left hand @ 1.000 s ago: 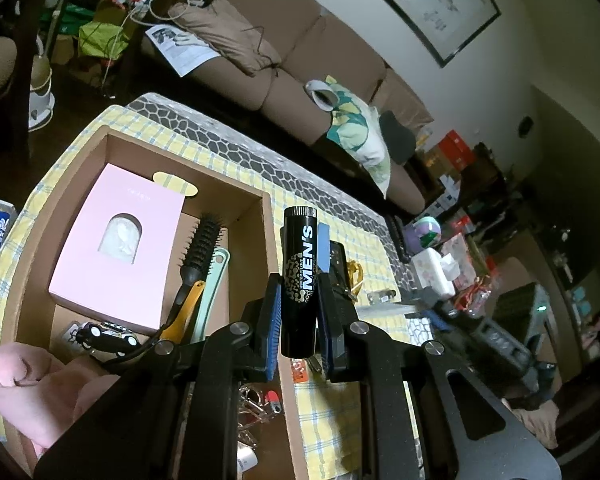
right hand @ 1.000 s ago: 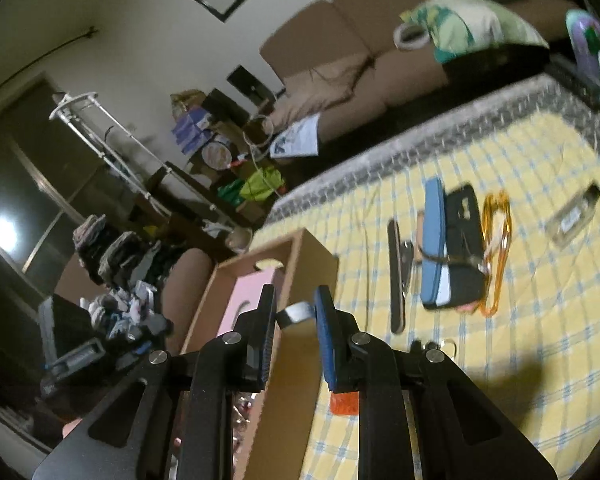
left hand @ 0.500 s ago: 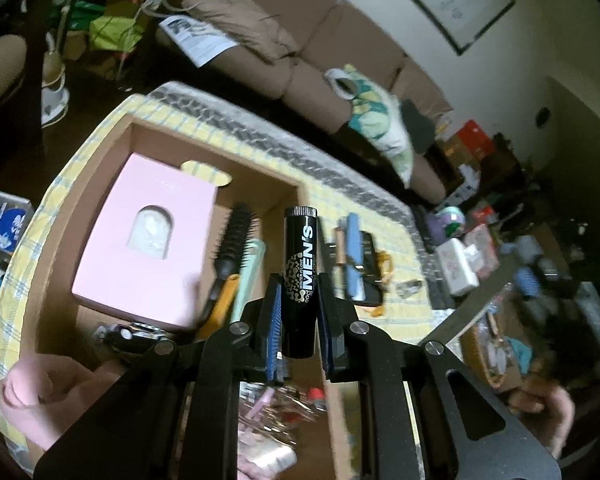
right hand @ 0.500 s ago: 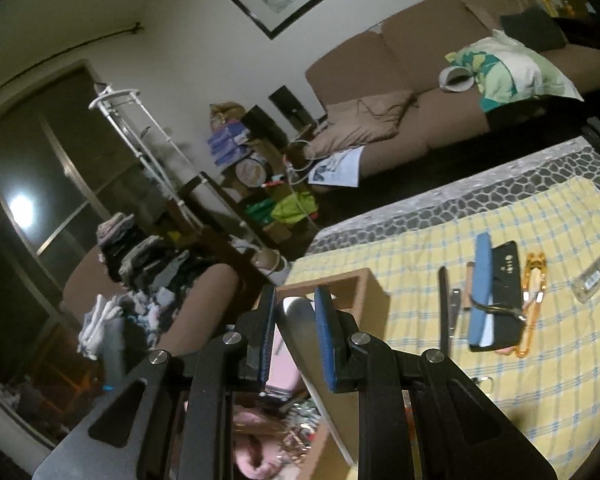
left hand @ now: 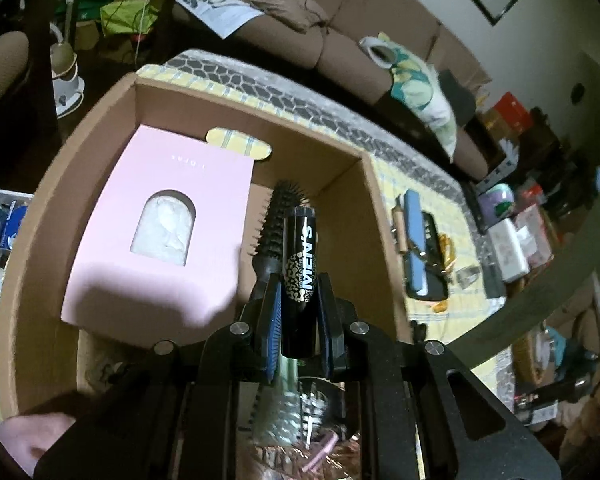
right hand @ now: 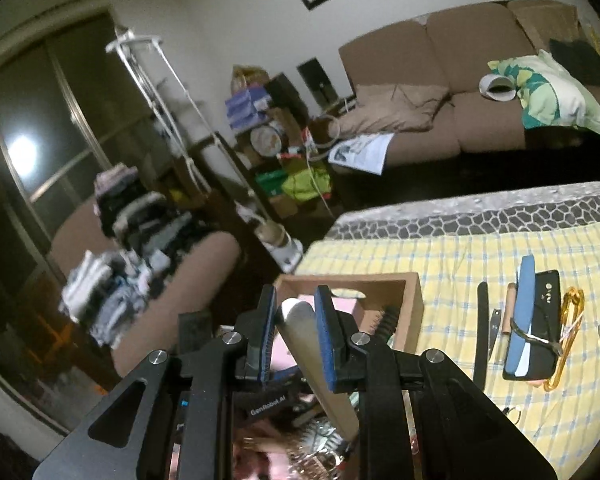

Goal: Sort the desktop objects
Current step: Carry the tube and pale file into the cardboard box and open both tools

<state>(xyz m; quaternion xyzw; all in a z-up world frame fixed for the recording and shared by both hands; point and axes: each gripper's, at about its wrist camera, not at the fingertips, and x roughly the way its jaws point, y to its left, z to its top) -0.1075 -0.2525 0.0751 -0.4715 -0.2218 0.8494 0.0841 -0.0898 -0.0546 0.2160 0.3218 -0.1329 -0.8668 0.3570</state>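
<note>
Left wrist view: the left hand-held gripper is clamped on a black cylindrical tube with white "MEN'S" lettering, gripping its lower half while the tube points forward, above the open brown cardboard box. The box stands at the worktop's left end, on the yellow checked cloth. A release from this height could let the round tube roll or bounce against the black round bristle hairbrush directly beneath, or land on the pink flat carton with an arched window, which fills the box's left side. The tube sits between the pads, over the box's right half.

Right wrist view: the right hand-held gripper is closed on a pale, flat, rounded-end stick, held askew, so it may pivot or slip. It hangs over the box's near right wall; a drop here could strike that wall and fall outside. A blue flat case on a black device lies on the cloth, well to the right.
</note>
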